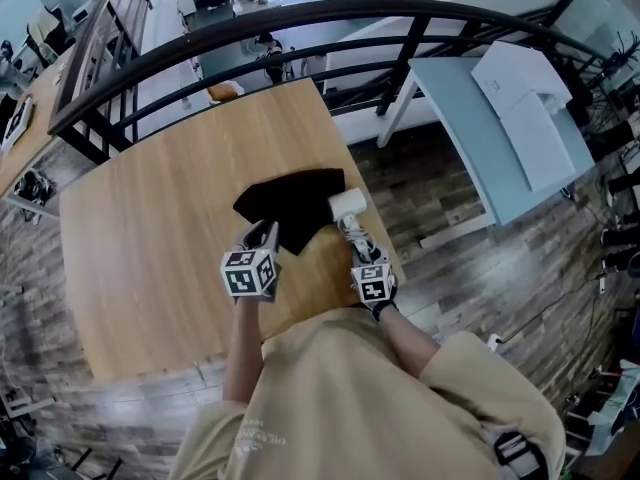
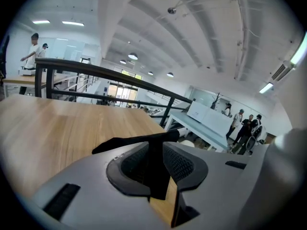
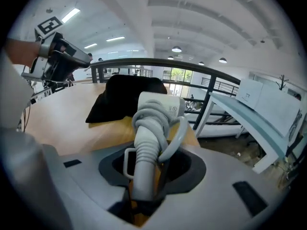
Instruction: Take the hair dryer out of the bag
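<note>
Left tool (image 1: 263,235): jaws part-open, a strip of the black bag (image 1: 293,202) stands between them. Wood shows in the gap beside the fabric, so the pads aren't clamping it.

Right tool (image 1: 355,236): closed on the hair dryer's handle (image 3: 144,169), which has the cord (image 3: 152,116) wound round it. The white hair dryer (image 1: 348,205) is out of the bag, its head just beside the bag's right edge. Can't tell whether it touches the desk (image 1: 140,258) or the bag.

Bag lies flat on the desk, roughly mid-depth and right of centre. Its near corner reaches the left tool.

Edges:
- Desk's right edge runs just beside the dryer and the right tool, with little wood between them and the drop to the plank floor (image 1: 430,198).
- Near edge is at the person's body, both tools just inside it.
- Far edge is well beyond the bag, with a black curved railing (image 1: 300,13) past it.

Room to move: a wide stretch of wood lies left of the bag and the left tool, and more lies beyond the bag toward the railing. To the right a strip of floor separates the desk from a light blue table (image 1: 470,148) carrying a white box (image 1: 520,93).
</note>
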A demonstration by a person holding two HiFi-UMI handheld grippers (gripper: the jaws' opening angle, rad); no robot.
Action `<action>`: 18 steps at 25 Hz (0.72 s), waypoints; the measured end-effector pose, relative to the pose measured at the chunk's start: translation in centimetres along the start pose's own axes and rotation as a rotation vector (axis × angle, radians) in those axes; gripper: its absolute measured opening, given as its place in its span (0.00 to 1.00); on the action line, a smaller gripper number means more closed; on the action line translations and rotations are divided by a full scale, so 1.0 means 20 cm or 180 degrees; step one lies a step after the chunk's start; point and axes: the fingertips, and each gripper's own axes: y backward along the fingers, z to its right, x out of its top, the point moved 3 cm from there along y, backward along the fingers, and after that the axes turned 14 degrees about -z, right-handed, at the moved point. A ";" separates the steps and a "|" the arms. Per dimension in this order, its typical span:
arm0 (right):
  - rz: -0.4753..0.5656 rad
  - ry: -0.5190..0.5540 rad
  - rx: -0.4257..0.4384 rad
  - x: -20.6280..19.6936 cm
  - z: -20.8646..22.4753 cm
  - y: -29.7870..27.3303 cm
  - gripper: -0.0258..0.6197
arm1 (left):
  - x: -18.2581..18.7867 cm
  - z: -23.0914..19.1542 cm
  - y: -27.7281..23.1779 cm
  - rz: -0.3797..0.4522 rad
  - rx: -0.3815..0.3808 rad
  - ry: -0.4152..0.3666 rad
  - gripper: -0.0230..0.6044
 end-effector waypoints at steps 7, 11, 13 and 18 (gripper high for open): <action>-0.0161 -0.0186 0.0338 -0.08 -0.03 0.06 0.42 | -0.05 0.00 0.18 0.0161 -0.0050 0.0114 0.18; 0.0266 -0.0105 0.0244 0.04 0.00 0.28 0.42 | 0.01 0.02 0.30 0.0354 0.0121 -0.0138 0.21; 0.0553 -0.0037 0.0239 0.18 0.00 0.39 0.42 | 0.07 0.03 0.40 0.0511 0.0246 -0.0285 0.24; 0.1412 -0.0019 0.0358 0.69 -0.08 0.71 0.40 | 0.28 0.10 0.66 0.0978 0.0607 -0.0524 0.23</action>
